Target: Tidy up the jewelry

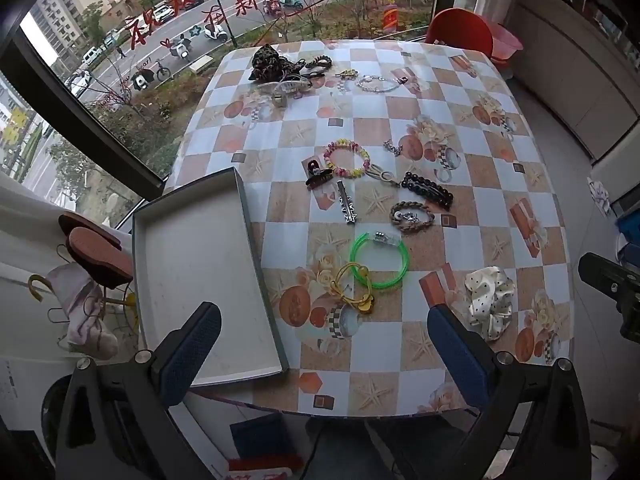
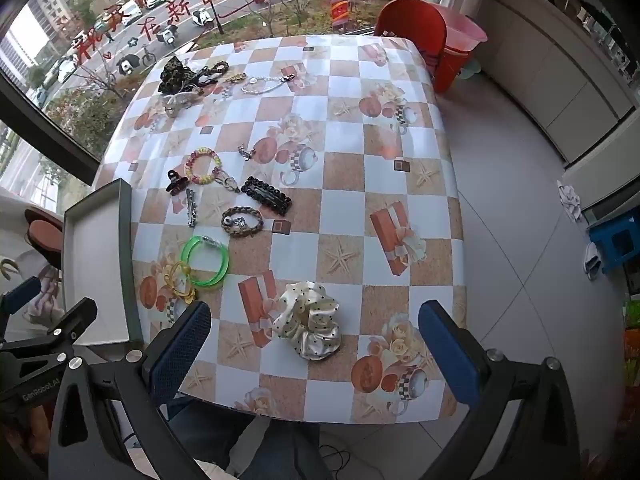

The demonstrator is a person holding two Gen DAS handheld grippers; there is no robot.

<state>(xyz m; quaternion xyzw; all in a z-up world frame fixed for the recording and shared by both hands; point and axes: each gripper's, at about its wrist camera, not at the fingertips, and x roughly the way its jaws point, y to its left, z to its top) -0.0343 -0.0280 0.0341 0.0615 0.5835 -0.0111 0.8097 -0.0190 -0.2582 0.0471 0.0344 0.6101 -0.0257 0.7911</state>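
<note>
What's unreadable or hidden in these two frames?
- Far pile behind the leopard scrunchie: both views, pieces overlap and are too small to separate.
- Small silver charm: both views, too small to identify.
- Tray near corner: left wrist view, covered by the left gripper finger; right wrist view, cut off by the other rig.
- Table near edge: right gripper fingers cover part of it.

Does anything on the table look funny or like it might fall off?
Yes, the grey box lid sticks out past the table's left edge, so it might tip. The jewelry lies scattered, none in the lid yet. The polka-dot scrunchie sits alone near the front edge. Nothing looks broken.
</note>
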